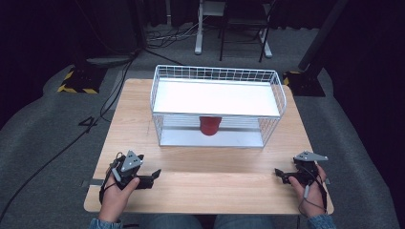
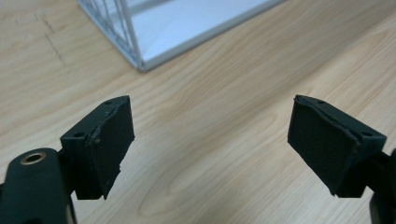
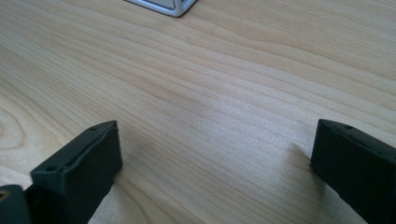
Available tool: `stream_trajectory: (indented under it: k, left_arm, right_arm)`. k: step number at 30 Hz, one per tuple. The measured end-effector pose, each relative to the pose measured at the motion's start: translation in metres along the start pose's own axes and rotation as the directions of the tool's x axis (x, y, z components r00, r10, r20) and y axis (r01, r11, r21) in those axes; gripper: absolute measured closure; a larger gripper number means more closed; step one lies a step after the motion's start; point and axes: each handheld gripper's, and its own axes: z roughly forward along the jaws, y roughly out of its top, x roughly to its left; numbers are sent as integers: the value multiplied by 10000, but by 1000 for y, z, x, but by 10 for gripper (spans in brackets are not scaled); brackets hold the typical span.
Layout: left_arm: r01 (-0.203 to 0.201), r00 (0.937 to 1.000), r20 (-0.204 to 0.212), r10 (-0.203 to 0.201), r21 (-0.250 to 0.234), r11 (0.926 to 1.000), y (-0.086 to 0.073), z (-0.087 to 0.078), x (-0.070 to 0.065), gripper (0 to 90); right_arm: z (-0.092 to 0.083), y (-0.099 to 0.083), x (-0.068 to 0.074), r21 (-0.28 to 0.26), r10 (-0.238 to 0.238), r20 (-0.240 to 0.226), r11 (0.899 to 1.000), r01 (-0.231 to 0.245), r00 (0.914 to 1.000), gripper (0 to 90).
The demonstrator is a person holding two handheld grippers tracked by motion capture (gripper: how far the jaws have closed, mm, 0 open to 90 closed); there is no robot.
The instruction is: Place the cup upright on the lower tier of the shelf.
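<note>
My left fingers (image 2: 112,140) and right fingers (image 3: 91,158) are wide apart, holding nothing, and I might bump the wire rack (image 1: 157,90) reaching for the red cup (image 1: 209,125).

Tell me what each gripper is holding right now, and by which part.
Nothing is held. The left gripper and the right gripper both have their jaws spread wide over the bare wooden table.
</note>
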Motion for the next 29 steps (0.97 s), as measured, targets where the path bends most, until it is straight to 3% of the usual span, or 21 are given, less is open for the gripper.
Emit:
stream_trajectory:
  k: [3, 7, 11, 18, 29]
  left_arm:
    - [-12, 10000, 9, 12, 159, 9999, -5, 1, 3, 151]
    - [161, 9999, -15, -161, 802, 9967, -16, 6, 8, 152]
    - [-29, 9999, 116, 13, 1335, 9910, -25, 11, 13, 154]
    - [-353, 9990, 307, 315, 1322, 9906, -32, 12, 19, 151]
    - [-272, 9994, 263, 239, 1331, 9907, -32, 12, 19, 144]
  right_arm:
    - [0, 0, 0, -2, -1, -1, 10000, 1, 10000, 22]
    - [0, 0, 0, 4, 6, 1, 10000, -6, 10000, 22]
    - [0, 0, 0, 1, 1, 0, 10000, -1, 10000, 23]
    - [0, 0, 0, 2, -11, -17, 10000, 11, 10000, 22]
    - [0, 0, 0, 4, -36, -36, 10000, 36, 10000, 22]
